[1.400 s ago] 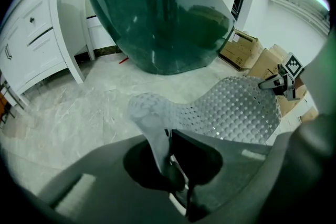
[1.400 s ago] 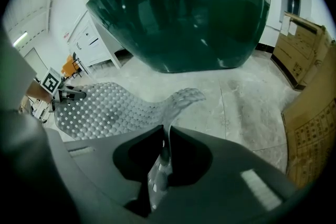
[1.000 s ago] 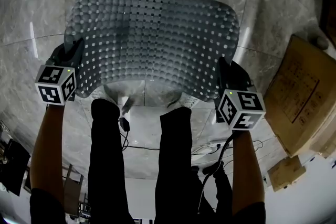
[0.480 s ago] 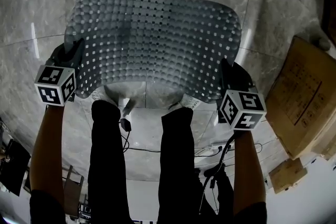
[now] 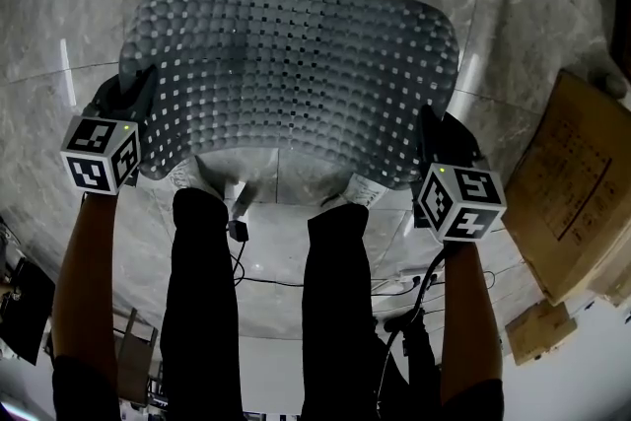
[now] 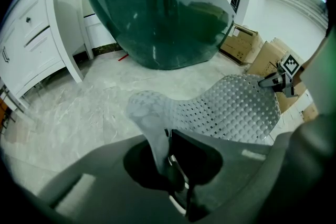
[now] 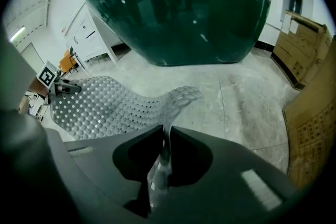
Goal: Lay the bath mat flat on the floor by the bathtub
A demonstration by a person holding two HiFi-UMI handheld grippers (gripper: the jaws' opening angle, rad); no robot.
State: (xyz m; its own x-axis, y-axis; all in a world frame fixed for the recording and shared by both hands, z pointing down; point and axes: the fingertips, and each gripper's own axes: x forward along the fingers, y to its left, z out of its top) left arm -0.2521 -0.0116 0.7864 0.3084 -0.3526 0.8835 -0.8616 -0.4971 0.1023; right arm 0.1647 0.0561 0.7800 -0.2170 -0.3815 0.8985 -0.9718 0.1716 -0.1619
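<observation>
Head view first: the grey, dimpled bath mat [image 5: 296, 74] is spread wide over the marble floor [image 5: 59, 5], hanging from its two near corners and bowing between them; whether its far edge touches the floor I can't tell. The left gripper [image 5: 126, 102] is clamped on the near left corner, and its own view shows the jaws pinching the mat's edge. The right gripper [image 5: 434, 135] is clenched on the near right corner the same way. Both bare forearms reach forward and down, outside the person's dark-trousered legs [image 5: 202, 291], marker cubes facing up. From the gripper views, the dark green bathtub [image 7: 184, 13] stands just beyond the mat, with a white cabinet [image 6: 37, 34] to one side and cardboard boxes [image 5: 582, 182] to the other. Against a second ago, the hands have barely shifted, the grips are unchanged and the mat sits slightly further forward.
</observation>
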